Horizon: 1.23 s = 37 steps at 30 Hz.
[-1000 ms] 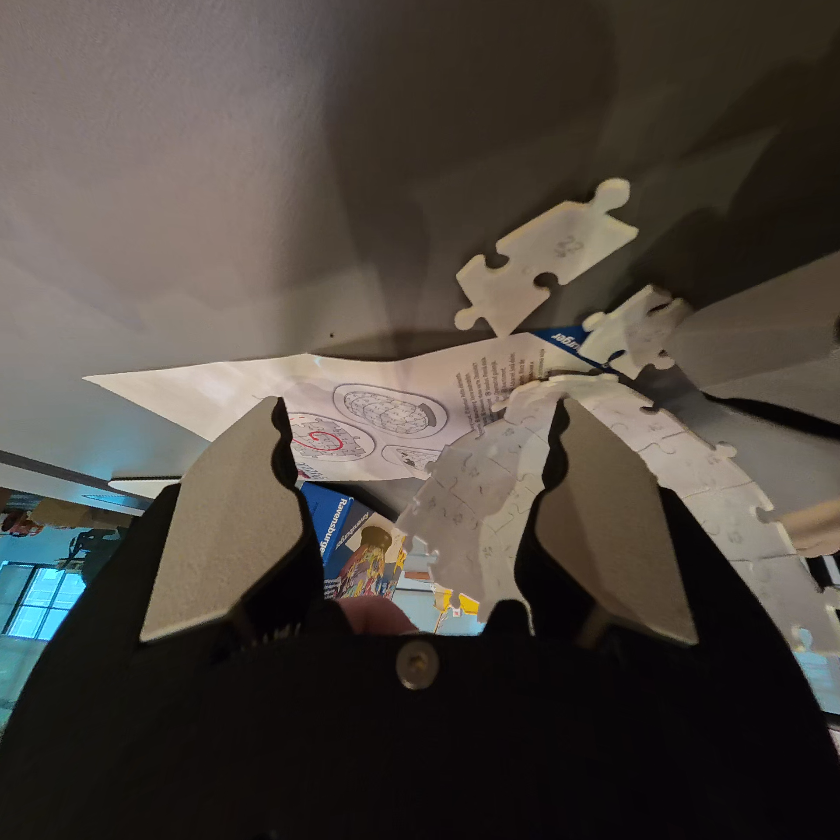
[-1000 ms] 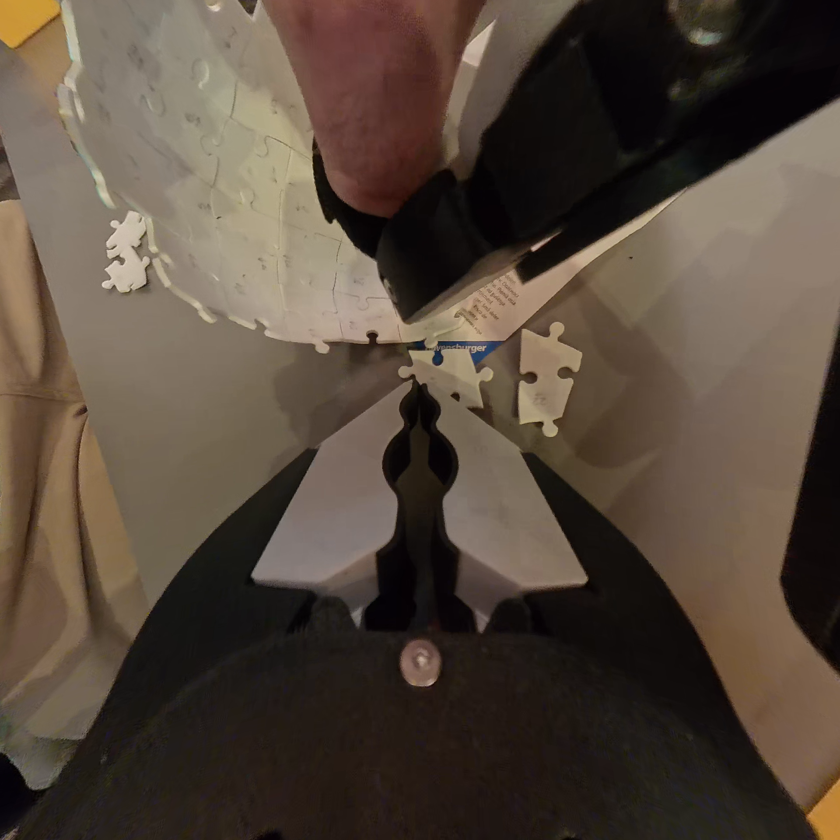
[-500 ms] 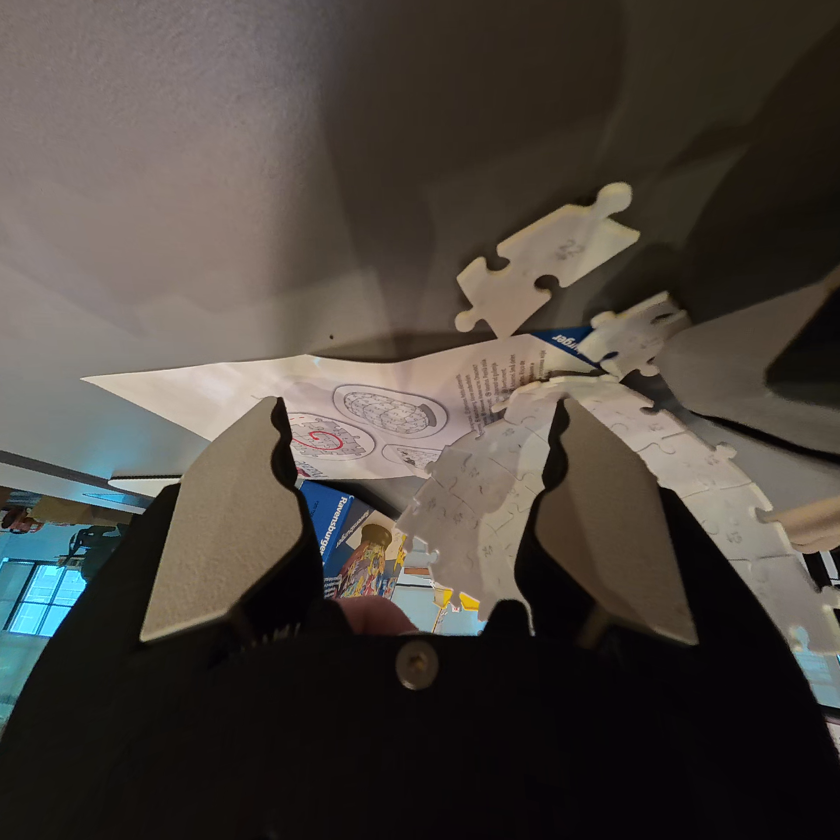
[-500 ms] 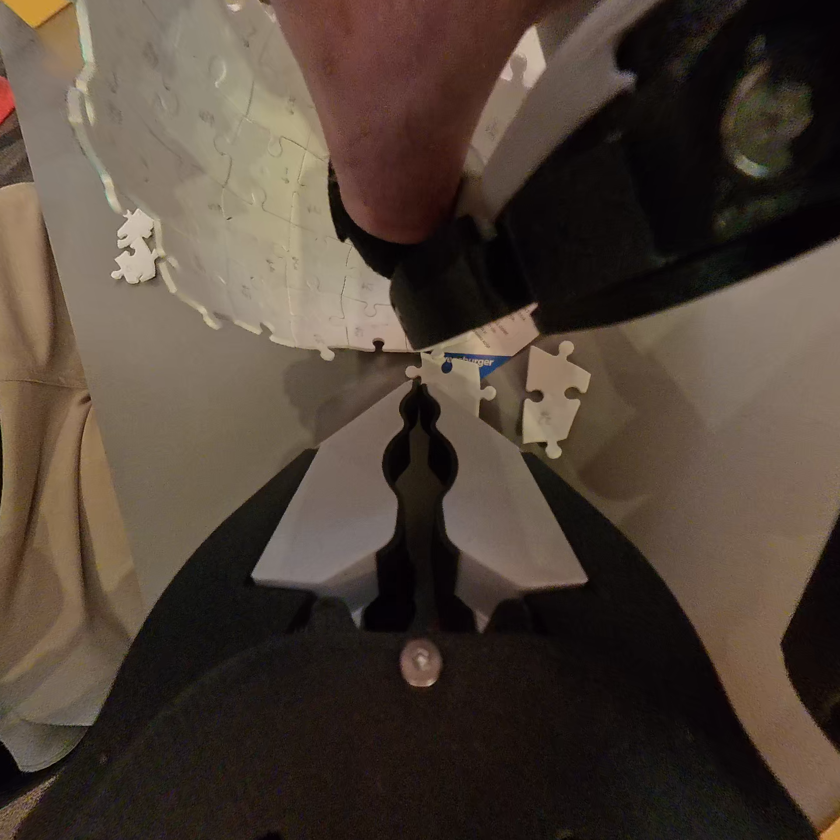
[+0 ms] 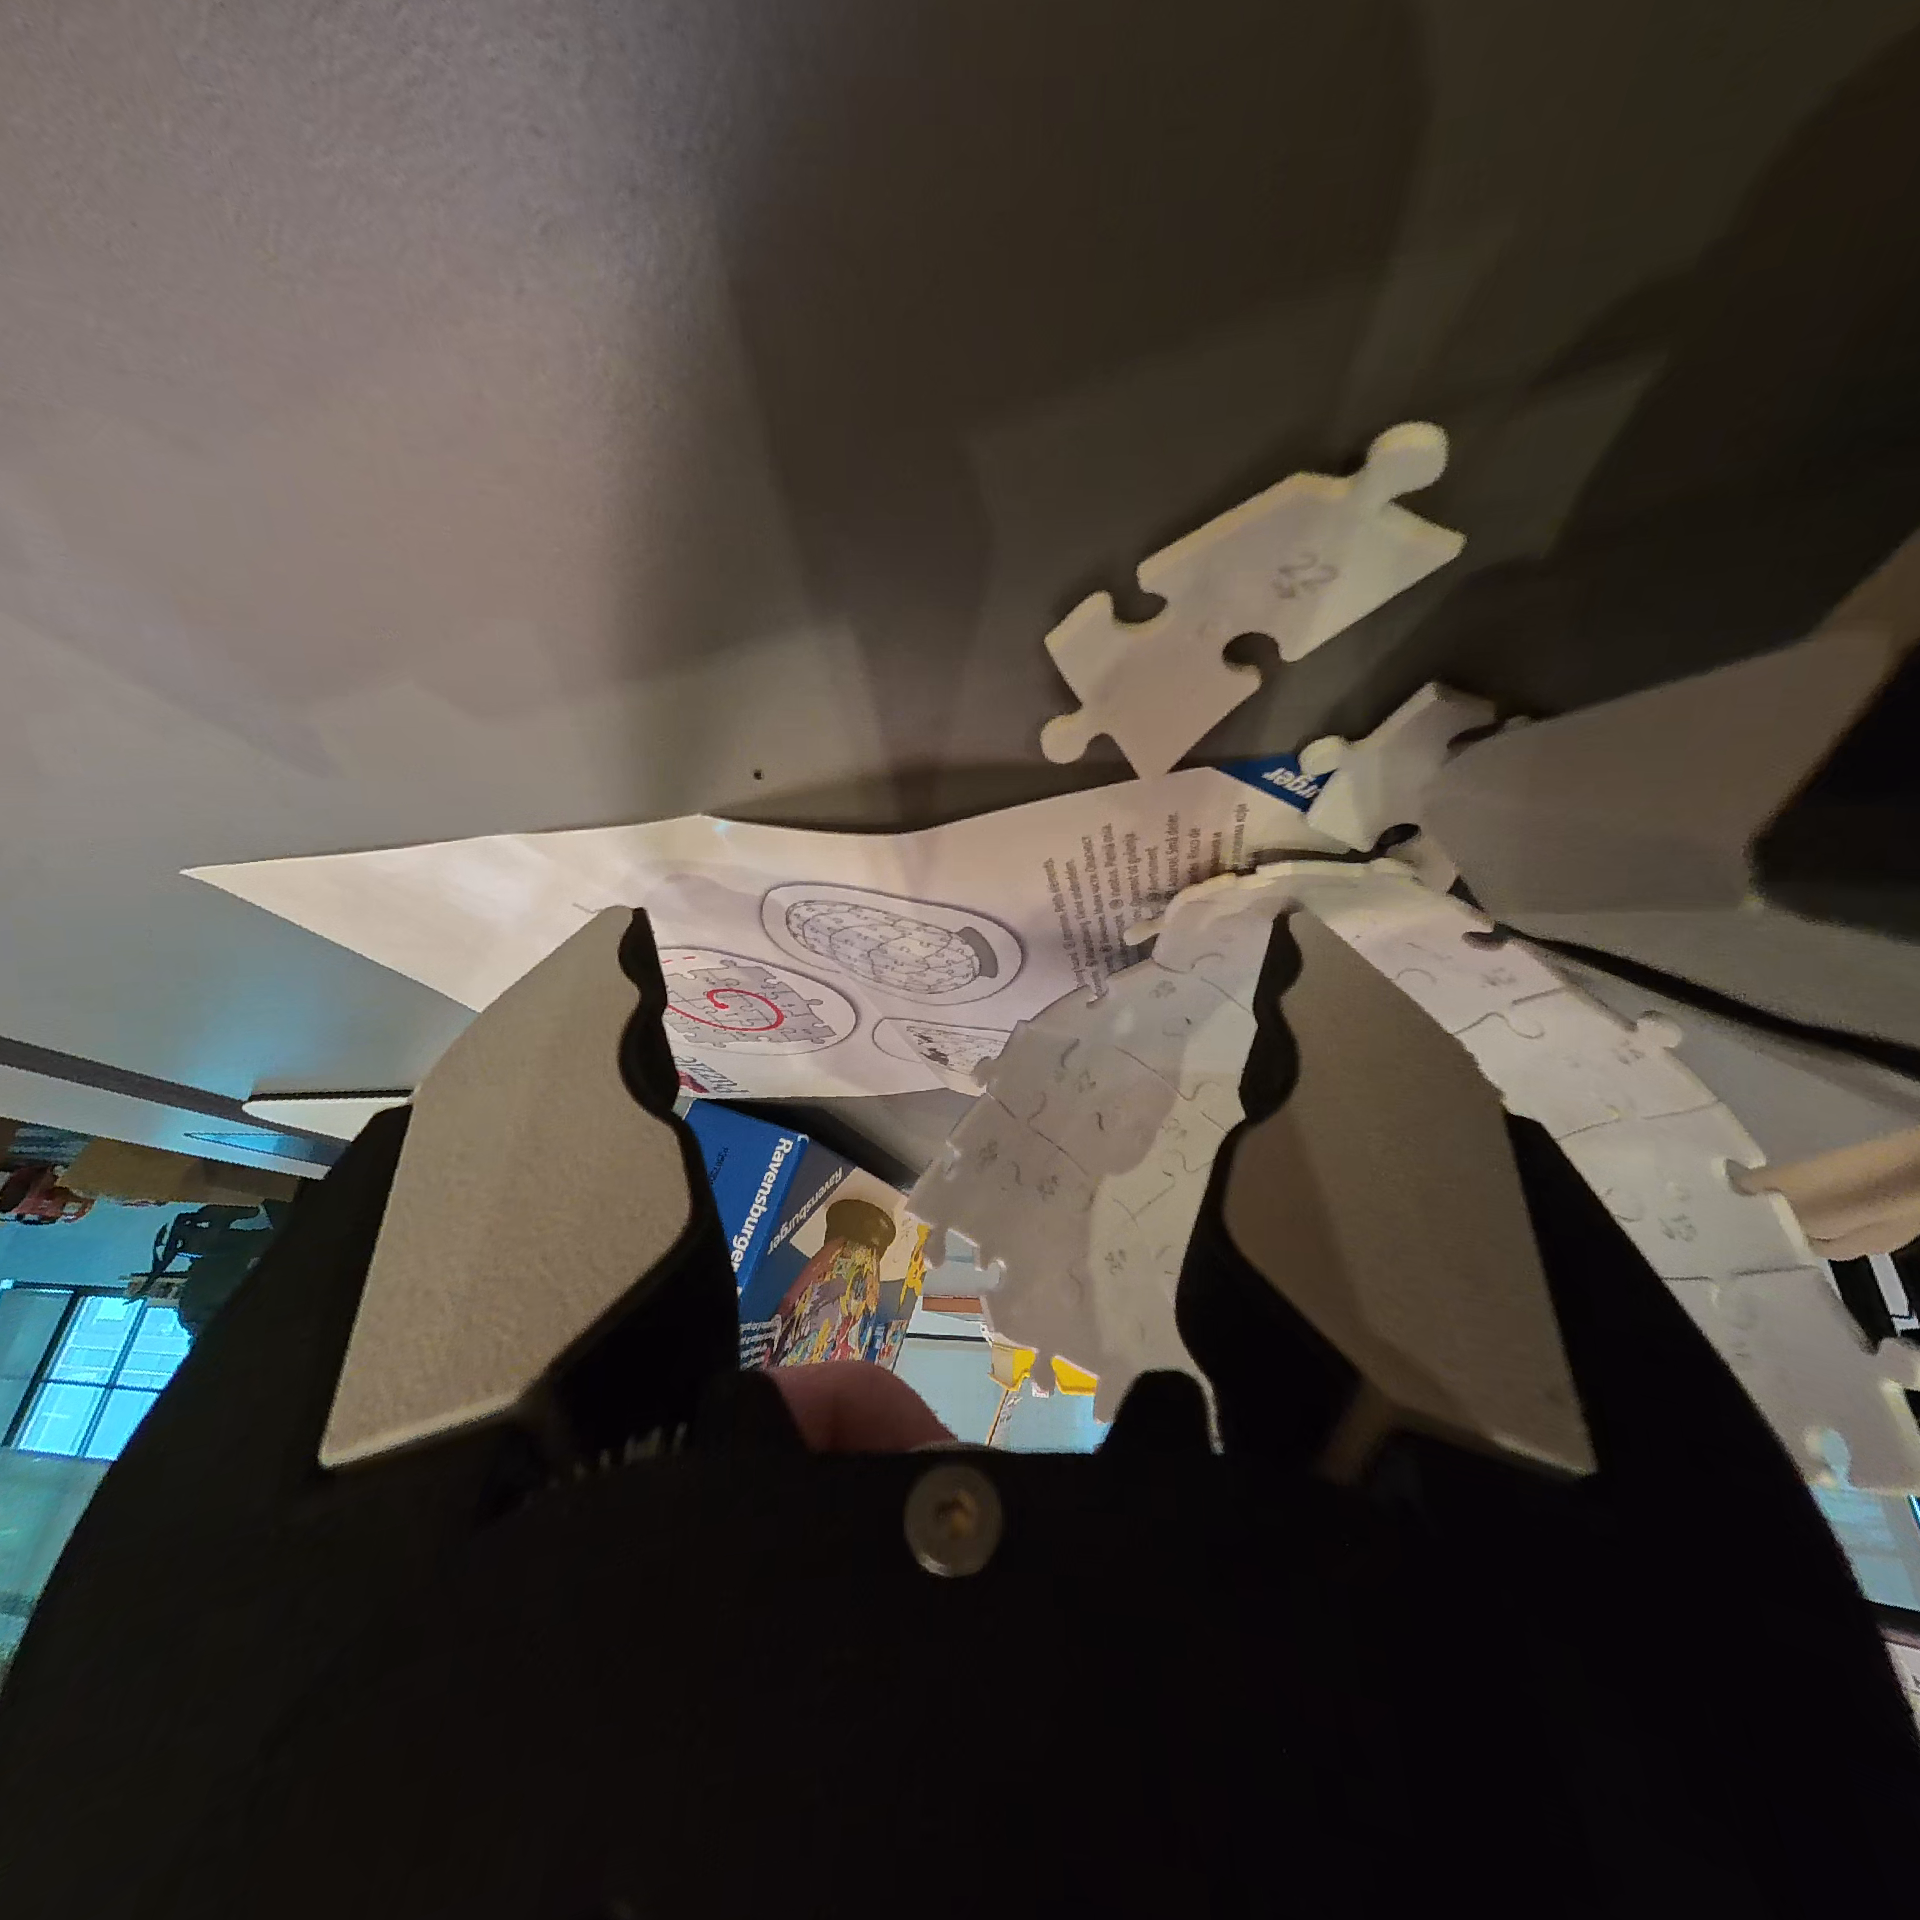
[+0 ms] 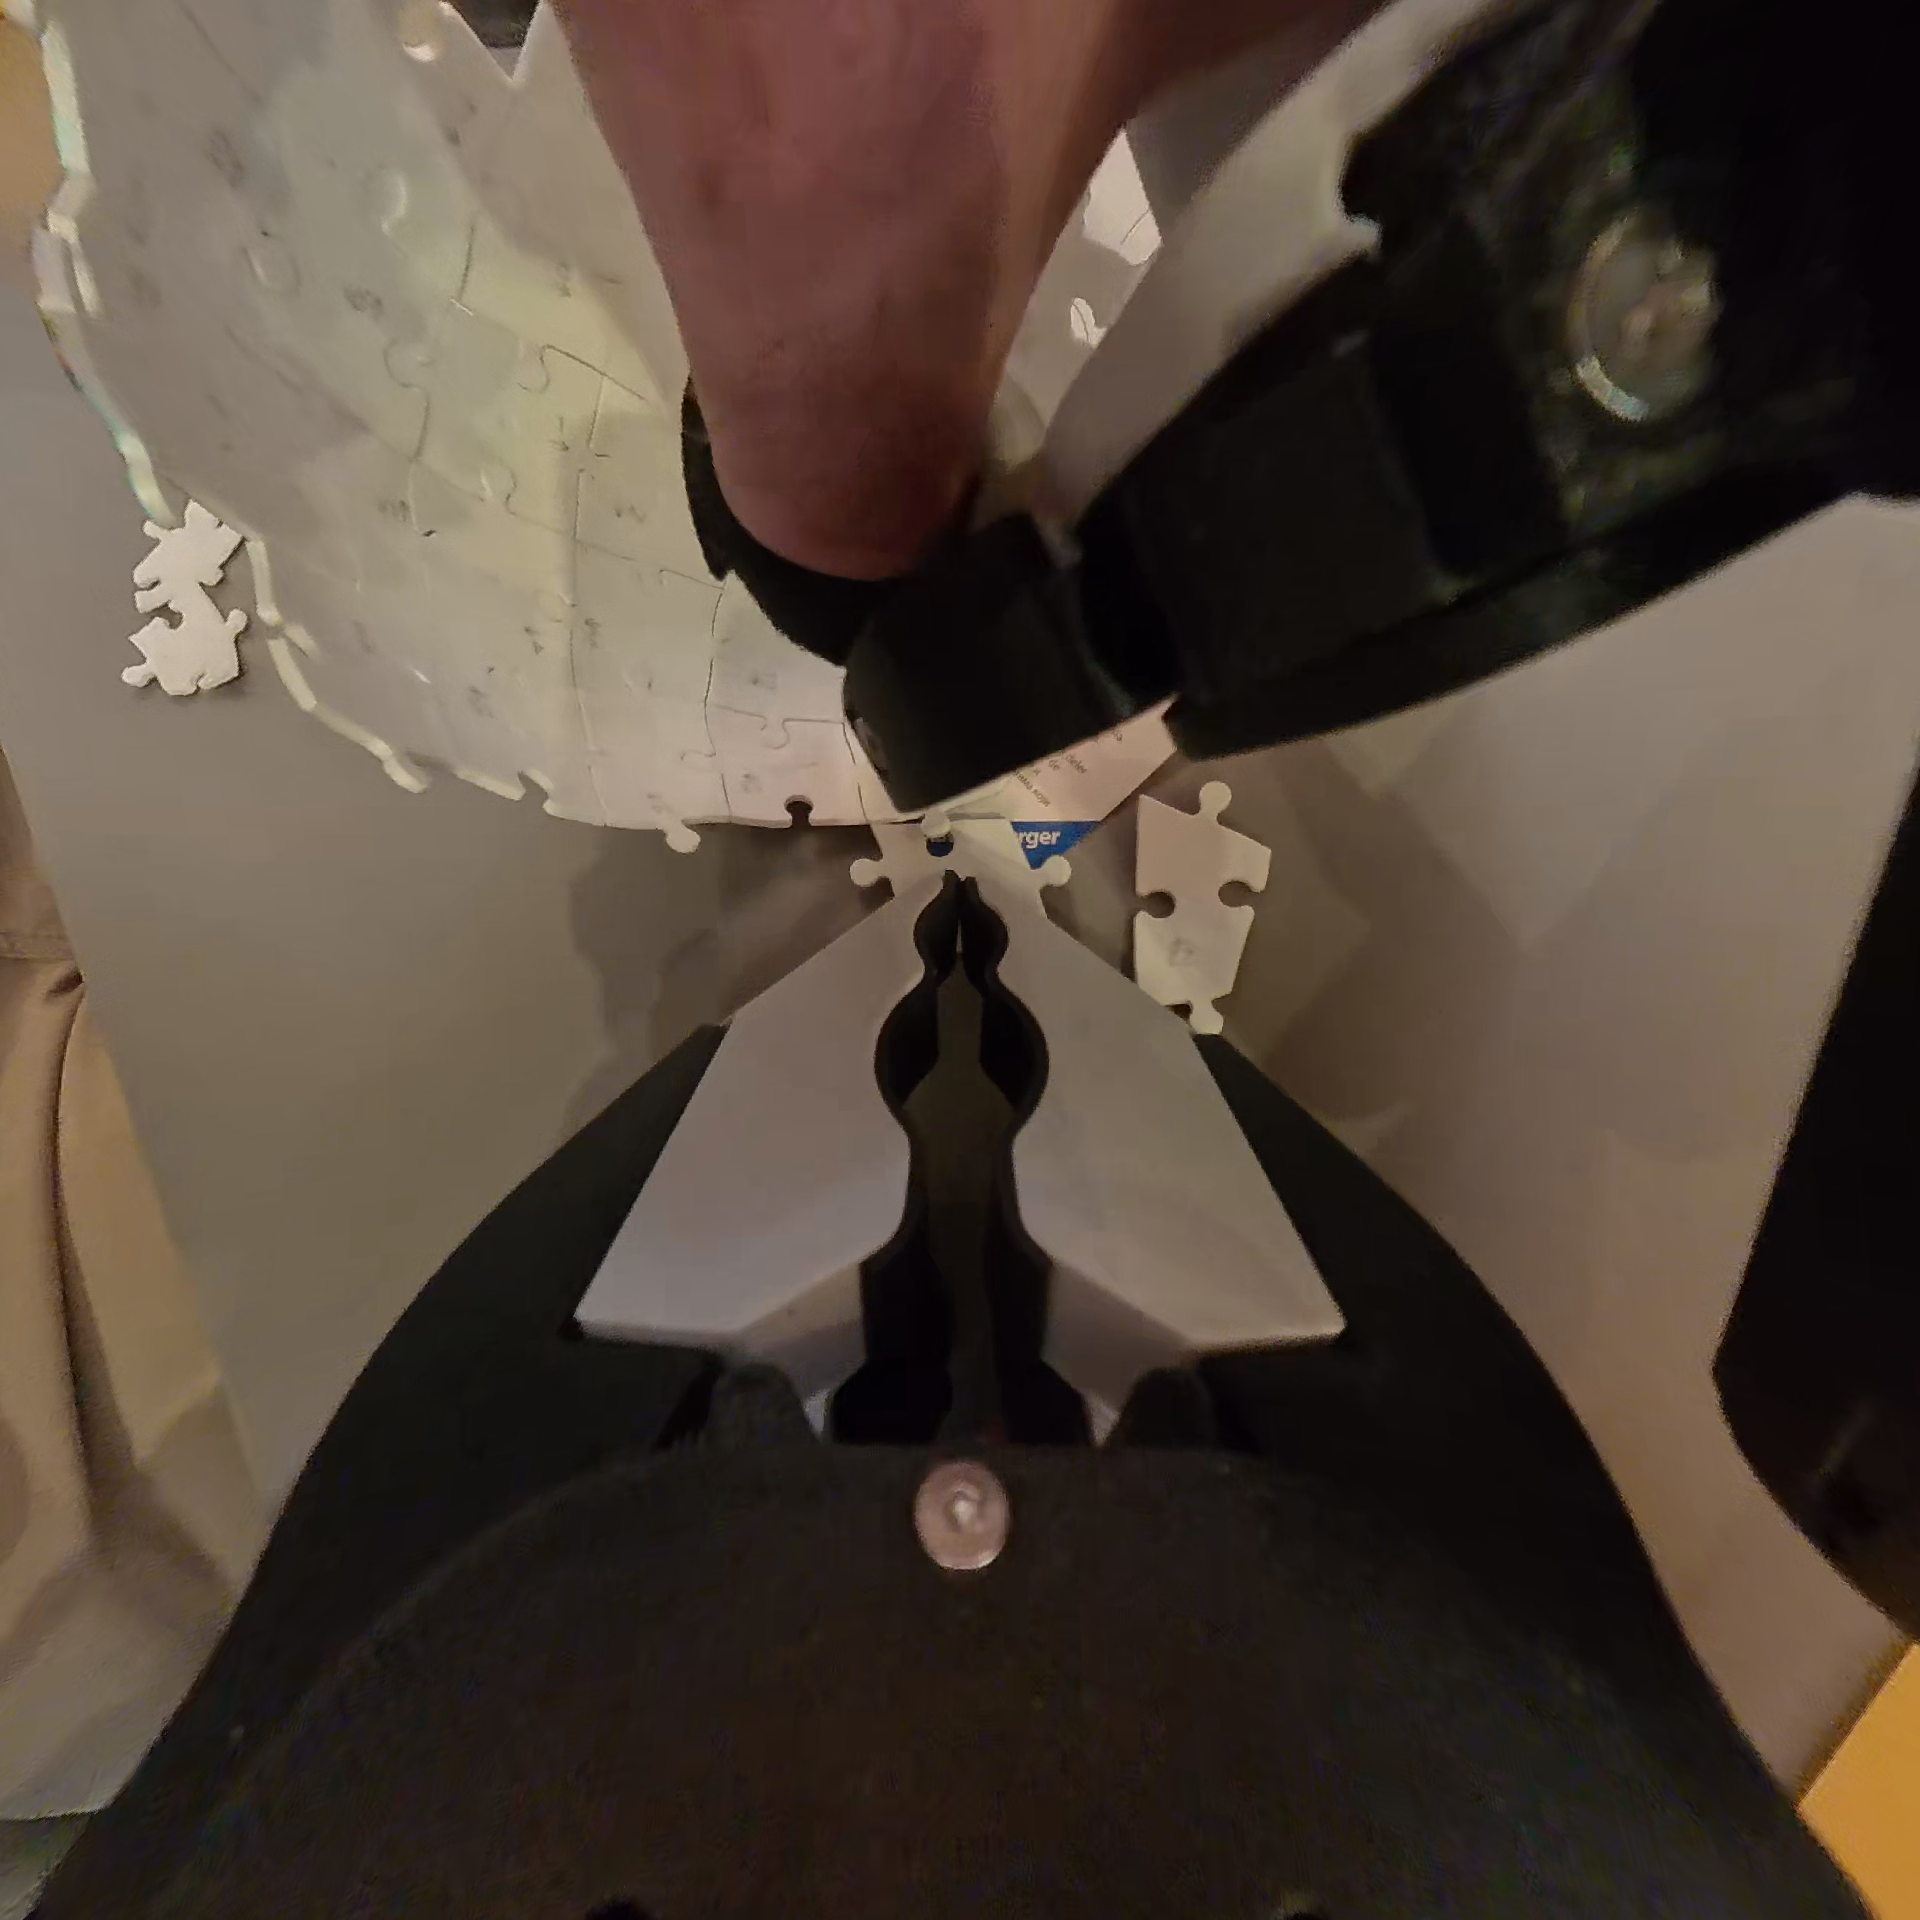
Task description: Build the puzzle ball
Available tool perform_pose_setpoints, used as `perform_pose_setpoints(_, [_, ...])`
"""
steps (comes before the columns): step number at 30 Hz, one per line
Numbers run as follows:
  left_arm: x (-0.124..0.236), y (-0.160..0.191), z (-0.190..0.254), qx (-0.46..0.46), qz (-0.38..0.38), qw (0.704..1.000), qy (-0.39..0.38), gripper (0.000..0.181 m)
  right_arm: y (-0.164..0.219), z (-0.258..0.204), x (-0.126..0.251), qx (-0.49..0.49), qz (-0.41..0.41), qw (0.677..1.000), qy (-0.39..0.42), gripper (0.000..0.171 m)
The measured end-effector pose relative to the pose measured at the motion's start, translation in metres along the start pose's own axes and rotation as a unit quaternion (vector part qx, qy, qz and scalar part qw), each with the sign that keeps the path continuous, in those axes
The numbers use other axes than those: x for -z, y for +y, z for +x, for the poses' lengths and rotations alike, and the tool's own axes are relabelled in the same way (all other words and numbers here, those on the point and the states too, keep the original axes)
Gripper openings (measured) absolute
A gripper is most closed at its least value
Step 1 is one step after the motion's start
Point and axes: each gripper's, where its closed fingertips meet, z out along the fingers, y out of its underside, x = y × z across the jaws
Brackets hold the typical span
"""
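The half-built puzzle ball [image 6: 416,416] is a curved white shell of joined pieces; it also shows in the left wrist view [image 5: 1091,1143]. My left gripper [image 5: 961,935] is open wide, its right finger against the shell's inner side. A thumb [image 6: 831,312] presses the shell beside the left gripper's black body [image 6: 1299,499]. My right gripper [image 6: 951,883] is shut on a white puzzle piece [image 6: 904,868], held just below the shell's lower edge. The same piece [image 5: 1382,769] shows in the left wrist view.
A loose white piece [image 6: 1195,904] [image 5: 1247,603] lies on the grey table [image 6: 364,1039] right of my right gripper. Two joined pieces [image 6: 187,603] lie left of the shell. An instruction sheet [image 5: 831,904] lies under the shell, a blue box [image 5: 779,1195] beyond. Beige cloth [image 6: 62,1247] is at left.
My right gripper has moved forward with its piece, closer to the shell's lower edge. The left gripper and the shell have stayed nearly still.
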Motion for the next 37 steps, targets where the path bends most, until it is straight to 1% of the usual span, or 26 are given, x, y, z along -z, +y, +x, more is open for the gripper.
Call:
perform_pose_setpoints(7, [0.0, 0.0, 0.0, -0.002, -0.004, 1.0, -0.003, 0.106, -0.001, 0.002, 0.001, 0.0, 0.006, 1.0, 0.011, 0.0])
perform_pose_setpoints(15, [0.0, 0.0, 0.0, -0.001, -0.006, 1.0, 0.0, 0.106, -0.012, -0.006, 0.004, 0.022, 0.045, 0.999, 0.009, 0.0])
perform_pose_setpoints(23, [0.0, 0.0, 0.001, 0.001, -0.005, 1.0, 0.004, 0.106, -0.006, -0.002, -0.004, 0.036, 0.011, 0.999, 0.027, 0.0])
perform_pose_setpoints(31, [0.0, 0.0, 0.002, 0.001, -0.002, 1.0, 0.006, 0.104, -0.007, 0.0, -0.001, 0.022, 0.017, 0.999, 0.019, 0.0])
perform_pose_setpoints(35, [0.0, 0.001, 0.004, 0.006, 0.0, 1.0, 0.011, 0.102, -0.003, -0.001, -0.003, 0.037, 0.002, 0.999, 0.026, 0.0])
perform_pose_setpoints(37, [-0.003, 0.003, 0.008, 0.002, -0.005, 1.0, 0.021, 0.104, -0.004, 0.0, -0.004, 0.039, 0.003, 0.999, 0.029, 0.0])
